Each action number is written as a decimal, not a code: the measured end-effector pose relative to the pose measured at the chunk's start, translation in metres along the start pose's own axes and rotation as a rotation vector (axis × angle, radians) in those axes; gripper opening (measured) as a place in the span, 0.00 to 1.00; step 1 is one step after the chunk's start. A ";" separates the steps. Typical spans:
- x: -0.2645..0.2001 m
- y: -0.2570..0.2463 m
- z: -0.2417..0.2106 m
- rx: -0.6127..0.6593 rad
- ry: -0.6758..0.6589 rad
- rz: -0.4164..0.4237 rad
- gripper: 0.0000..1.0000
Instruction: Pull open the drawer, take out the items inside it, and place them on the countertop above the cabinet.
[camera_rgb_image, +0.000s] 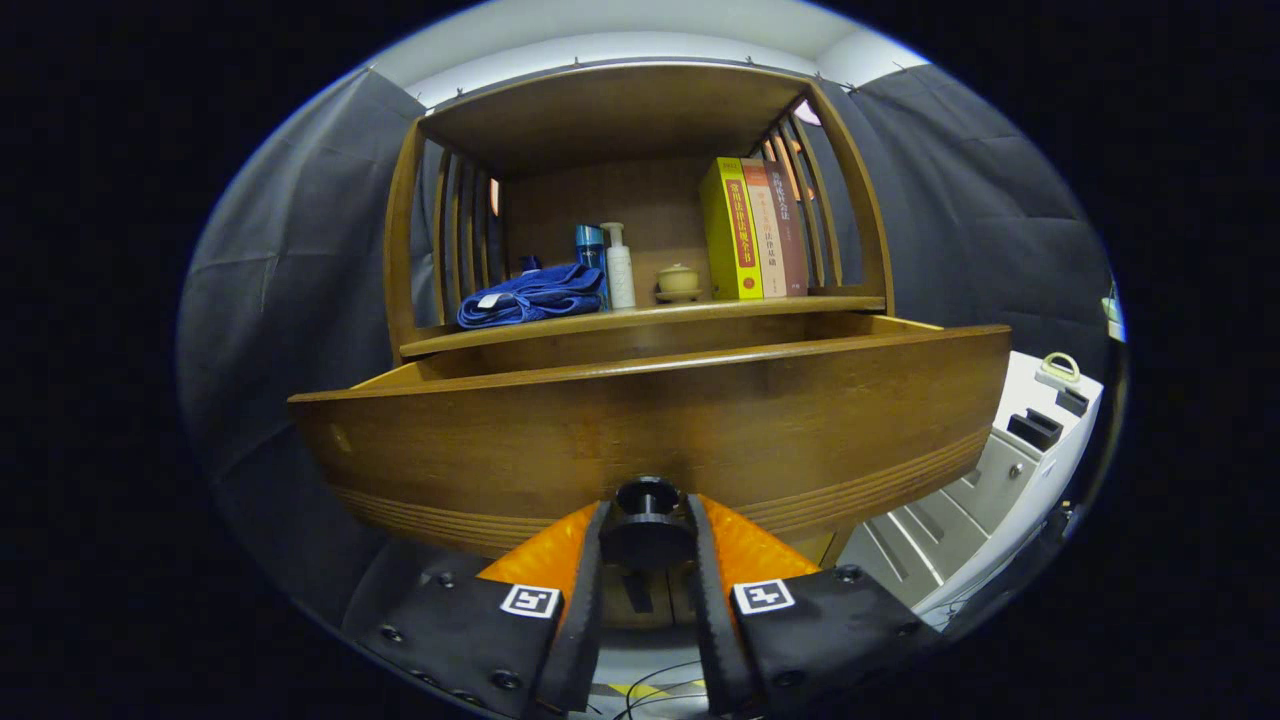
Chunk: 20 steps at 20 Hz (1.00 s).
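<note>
Dark wood takes up the middle of the frame: the drawer (650, 430) of the cabinet (640, 180) stands pulled out, its broad curved front facing me with a band of fine grooves along the lower edge. At bottom centre the gripper (646, 535) has its two fingers closed around the drawer's round black knob (647, 525), one finger pressing each side of it, so the knob sits squeezed between them. From this low angle the drawer's inside is hidden behind the front panel, and I cannot tell what lies in it. Above the drawer, in the upper middle of the frame, the countertop (820, 302) carries a folded blue towel (530, 296) at the left, then a blue bottle (589, 250) just beside a white pump bottle (619, 270), a small lidded cup on a saucer (678, 282), and a row of upright books (755, 232) at the right, the nearest one yellow. Slatted wooden sides close in that shelf space under a flat top. At the lower right of the frame a white cabinet with drawers (1000, 490) stands beside the wooden one
</note>
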<state>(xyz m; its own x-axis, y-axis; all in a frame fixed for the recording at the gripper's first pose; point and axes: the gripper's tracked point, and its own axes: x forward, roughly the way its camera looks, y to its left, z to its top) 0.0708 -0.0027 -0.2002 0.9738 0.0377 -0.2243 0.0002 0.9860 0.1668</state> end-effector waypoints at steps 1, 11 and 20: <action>0.002 -0.002 -0.005 0.019 0.017 -0.005 0.56; -0.029 0.020 0.015 0.047 -0.033 0.115 0.89; -0.055 0.018 0.191 -0.032 -0.157 0.145 0.98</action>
<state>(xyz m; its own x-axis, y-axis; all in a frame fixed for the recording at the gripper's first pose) 0.0605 -0.0176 -0.0013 0.9865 0.1566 -0.0475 -0.1476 0.9768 0.1549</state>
